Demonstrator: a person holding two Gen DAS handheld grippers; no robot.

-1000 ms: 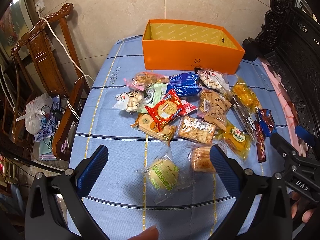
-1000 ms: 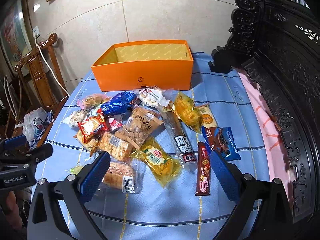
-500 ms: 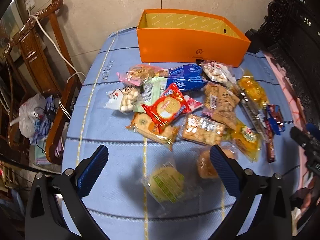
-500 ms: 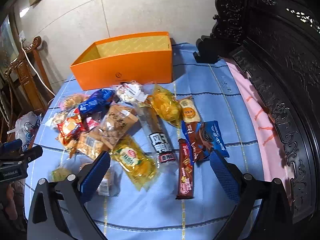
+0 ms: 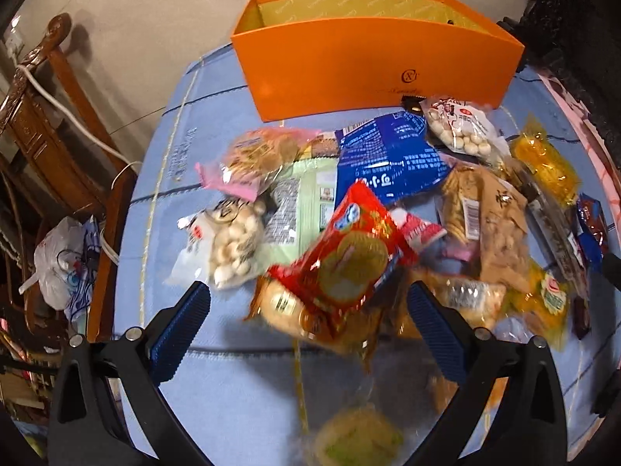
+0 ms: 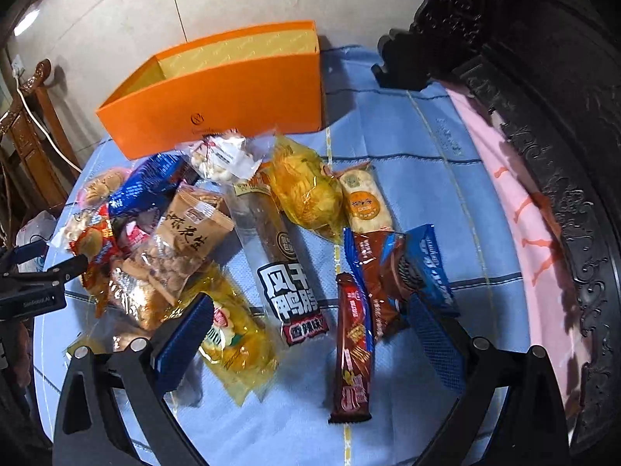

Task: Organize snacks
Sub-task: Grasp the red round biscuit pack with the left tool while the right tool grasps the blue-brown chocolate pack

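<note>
- Snacks (image 5: 388,209) lie in a loose heap on the blue cloth (image 5: 233,388), just in front of the orange box (image 5: 372,58); in the left wrist view we see the heap at the centre and the box at twelve o'clock, open at the top with a yellow lining.
- The left gripper (image 5: 308,324) stands wide open, holding nothing; its blue pads (image 5: 182,322) sit at about seven and five o'clock, and between them we see a red biscuit pack (image 5: 349,260) lying on top of an orange-wrapped pack (image 5: 295,310) — this part is blurred.
- At ten o'clock of the heap a clear bag of white balls (image 5: 233,244) lies beside a pale green packet (image 5: 299,206); a blue packet (image 5: 388,163) lies behind the red one, near the box wall.
- The right gripper (image 6: 308,328) is likewise wide open and empty; in its view a brown chocolate bar (image 6: 353,349) lies lengthwise between its fingers, touching a blue cookie pack (image 6: 431,268) at two o'clock.
- A long clear sausage pack (image 6: 279,256) runs from the centre toward eleven o'clock; a yellow packet (image 6: 233,341) lies at its left, partly behind the left-hand finger.
- A brown peanut bag (image 6: 190,240) rests at ten o'clock; a yellow crisp bag (image 6: 306,194) and a small cake bar (image 6: 365,202) lie nearer the box.
- At nine o'clock in the right view we see the left gripper's black body — low beside the heap.
- A carved wooden chair (image 5: 42,124) stands at the cloth's left edge; dark carved furniture (image 6: 543,97) stands at its right.
</note>
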